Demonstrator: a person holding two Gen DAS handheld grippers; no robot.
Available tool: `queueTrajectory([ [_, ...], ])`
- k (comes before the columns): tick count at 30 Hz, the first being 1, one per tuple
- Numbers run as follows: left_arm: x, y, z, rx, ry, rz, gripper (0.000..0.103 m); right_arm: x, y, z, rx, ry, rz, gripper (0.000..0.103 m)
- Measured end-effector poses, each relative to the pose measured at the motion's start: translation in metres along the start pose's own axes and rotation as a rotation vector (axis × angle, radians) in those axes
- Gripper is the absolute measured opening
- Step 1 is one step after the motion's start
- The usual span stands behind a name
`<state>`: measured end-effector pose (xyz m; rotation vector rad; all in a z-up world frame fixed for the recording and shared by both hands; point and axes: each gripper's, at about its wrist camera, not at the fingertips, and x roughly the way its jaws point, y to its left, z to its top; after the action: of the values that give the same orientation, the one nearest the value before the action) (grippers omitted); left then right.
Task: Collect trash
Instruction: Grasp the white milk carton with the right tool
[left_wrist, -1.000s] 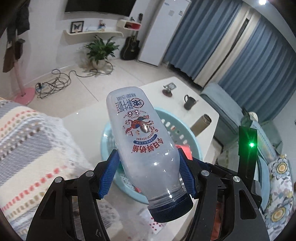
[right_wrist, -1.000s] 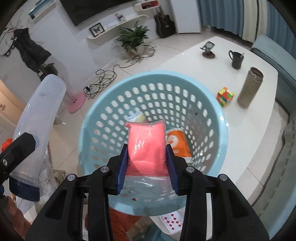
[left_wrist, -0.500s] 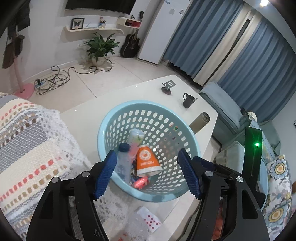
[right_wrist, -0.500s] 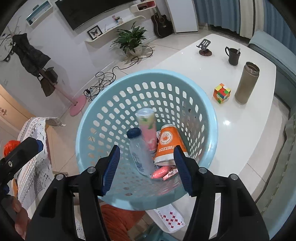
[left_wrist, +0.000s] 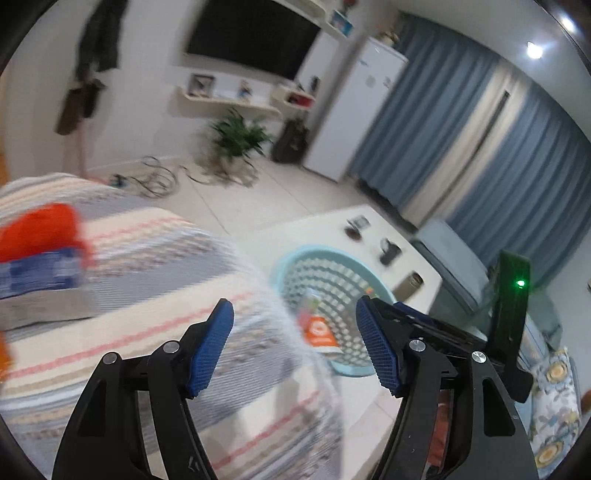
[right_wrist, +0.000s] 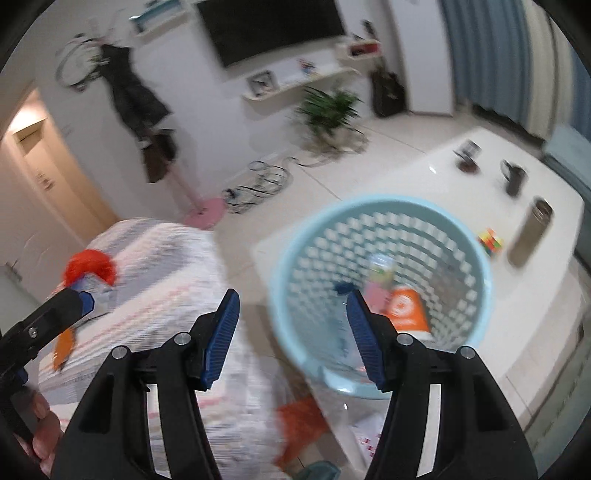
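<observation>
The light blue perforated basket stands on the white table and holds an orange packet, a pink drink bottle and a clear bottle. It also shows in the left wrist view. My left gripper is open and empty over the striped cloth. My right gripper is open and empty at the basket's left rim. An orange-red item and a blue-labelled item lie on the cloth; the orange-red one also shows in the right wrist view.
On the table stand a dark mug, a metal flask, a colour cube and a small stand. A potted plant and cables are on the floor. All is motion-blurred.
A second ago my left gripper held a clear bottle and my right a pink packet; both were let go into the basket. Both grippers have since swung left toward the striped cloth.
</observation>
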<state>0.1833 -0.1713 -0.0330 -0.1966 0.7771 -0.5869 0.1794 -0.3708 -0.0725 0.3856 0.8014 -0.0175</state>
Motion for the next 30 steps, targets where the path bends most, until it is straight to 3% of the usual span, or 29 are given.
queueTrajectory([
  [4,-0.054,0.038,-0.005,-0.057,-0.082,0.081,0.067,-0.004,0.062,-0.004,-0.116,-0.036,0.065,0.062],
  [7,-0.088,0.068,-0.014,-0.09,-0.124,0.19,0.067,0.001,0.098,-0.009,-0.188,-0.036,0.094,0.062],
  [15,-0.151,0.163,-0.042,-0.234,-0.152,0.415,0.067,0.03,0.198,-0.008,-0.375,-0.004,0.187,0.065],
  [22,-0.169,0.22,-0.06,-0.327,-0.109,0.457,0.066,0.062,0.262,0.003,-0.491,0.004,0.258,0.065],
  [28,-0.159,0.232,-0.067,-0.318,-0.057,0.457,0.066,0.105,0.276,0.017,-0.481,0.081,0.258,0.064],
  [30,-0.158,0.234,-0.067,-0.314,-0.053,0.451,0.065,0.113,0.276,0.017,-0.484,0.134,0.299,0.053],
])
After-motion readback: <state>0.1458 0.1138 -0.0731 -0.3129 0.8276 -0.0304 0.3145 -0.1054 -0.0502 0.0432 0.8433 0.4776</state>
